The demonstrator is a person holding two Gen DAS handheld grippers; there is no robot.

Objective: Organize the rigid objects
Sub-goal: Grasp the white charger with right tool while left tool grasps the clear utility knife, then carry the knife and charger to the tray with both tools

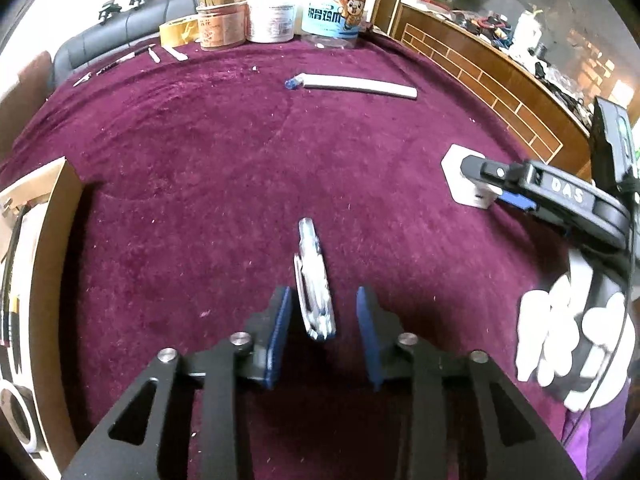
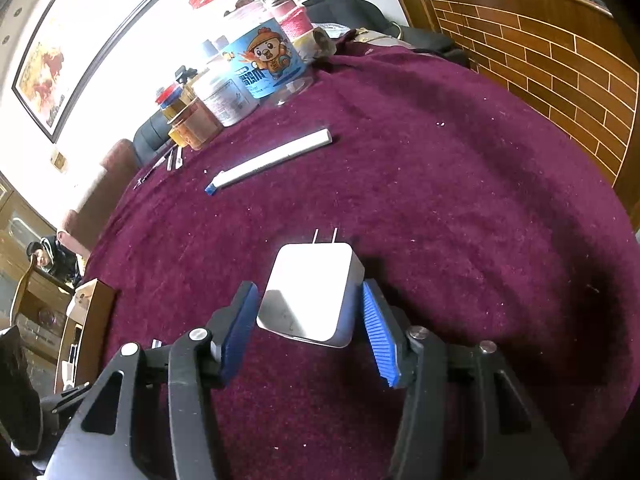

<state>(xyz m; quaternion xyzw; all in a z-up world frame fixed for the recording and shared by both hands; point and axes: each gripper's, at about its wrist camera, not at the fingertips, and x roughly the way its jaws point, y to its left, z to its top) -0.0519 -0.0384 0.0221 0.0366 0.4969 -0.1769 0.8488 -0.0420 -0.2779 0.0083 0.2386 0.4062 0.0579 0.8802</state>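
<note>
Straddling a small metal folding tool [image 1: 314, 280], the left hand-held gripper [image 1: 323, 334] stands with its blue pads apart, one on either side of the tool's near end and neither visibly pressing it. The tool lies flat on the maroon-covered bench [image 1: 200, 160], its long axis running straight away from the gripper, so the pads face its two long sides. The right hand-held gripper [image 2: 310, 332] brackets a white plug adapter [image 2: 312, 292], prongs pointing away; its right pad lies against the adapter's side, while a sliver of gap shows at the left pad, so a firm clamp cannot be confirmed. Each hand is nearest its own object, and the two are well apart. A cardboard box [image 1: 36, 216] at the bench's left edge is presumably the destination. A white stick [image 1: 360, 86] lies farther off, and jars [image 1: 332, 0] line the far rim. Nothing obstructs either grasp.
</note>
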